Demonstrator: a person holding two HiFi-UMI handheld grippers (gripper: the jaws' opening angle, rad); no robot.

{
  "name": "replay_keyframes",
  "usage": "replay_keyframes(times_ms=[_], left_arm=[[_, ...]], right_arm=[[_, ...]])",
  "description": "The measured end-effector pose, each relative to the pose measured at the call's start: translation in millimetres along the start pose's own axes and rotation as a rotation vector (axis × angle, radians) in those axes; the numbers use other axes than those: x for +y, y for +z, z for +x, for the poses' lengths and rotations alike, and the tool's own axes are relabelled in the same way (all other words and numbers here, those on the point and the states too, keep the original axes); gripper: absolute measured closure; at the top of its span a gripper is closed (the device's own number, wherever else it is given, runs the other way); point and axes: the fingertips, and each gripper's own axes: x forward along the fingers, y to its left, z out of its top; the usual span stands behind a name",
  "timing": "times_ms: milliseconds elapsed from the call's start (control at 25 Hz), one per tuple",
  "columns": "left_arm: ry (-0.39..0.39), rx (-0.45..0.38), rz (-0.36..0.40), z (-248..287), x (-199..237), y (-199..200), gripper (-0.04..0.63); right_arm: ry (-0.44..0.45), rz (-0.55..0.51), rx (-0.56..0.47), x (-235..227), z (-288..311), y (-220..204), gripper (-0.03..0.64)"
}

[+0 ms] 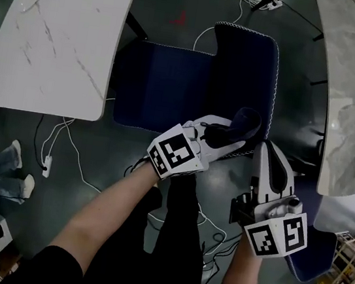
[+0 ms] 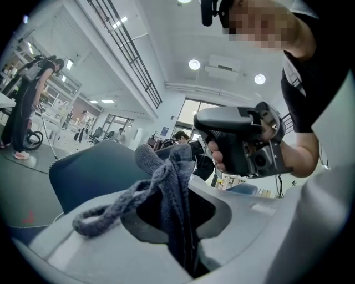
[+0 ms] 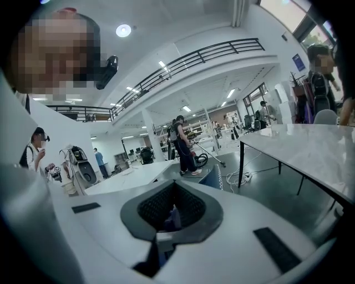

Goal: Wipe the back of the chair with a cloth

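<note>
The left tongs [image 1: 225, 138] are clamped on the one cloth [image 1: 245, 123], a dark grey knitted rag. It is bunched in the notch of the jaws. In the left gripper view its bulk stands up out of the jaws, while one twisted tail [image 2: 105, 213] trails left over the jaw's face. From above, the cloth points away from the tongs toward the far right. It lies at the near edge of the chair back [image 1: 244, 69].

The blue chair [image 1: 166, 83] lies with its seat to the left and its back to the right. A white-stitched rim runs round the far and right sides of the back.

The right tongs [image 1: 270, 155] hang just right of the chair, with the jaws drawn together on nothing. A speck of blue shows through their notch, but what it is cannot be told.

Each pair of tongs carries one marker cube [image 1: 177, 152] with black-and-white squares and no legible words.

Two white marbled counters flank the chair, one at far left [image 1: 61, 35] and one at right [image 1: 350, 91]. A second blue chair [image 1: 315, 261] sits near right. White cables [image 1: 71, 148] trail over the dark floor.
</note>
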Motion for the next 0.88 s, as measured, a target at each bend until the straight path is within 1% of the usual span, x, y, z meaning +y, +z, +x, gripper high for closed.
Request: replay_keyframes(times_ms=[160,360,480,560,880], left_arm=[[0.068,-0.015,0.001,-6,31,13,0.532],[0.187,-0.038,0.022,-10,101,27,0.532],[0.235,-0.041,0.043,-7,139,31,0.532],[0.252,-0.035,0.050,-3,157,32,0.532],[0.271,-0.016,0.093,21,211,33,0.532]], right_arm=[[0.014,-0.036,0.004,-4,8,11,0.604],[0.018,-0.059,-0.004,-25,24,23,0.604],[0.024,-0.059,-0.004,-36,35,22,0.604],[0.030,-0.058,0.005,-40,41,20,0.604],[0.043,-0.078,0.017,-64,67,22,0.604]])
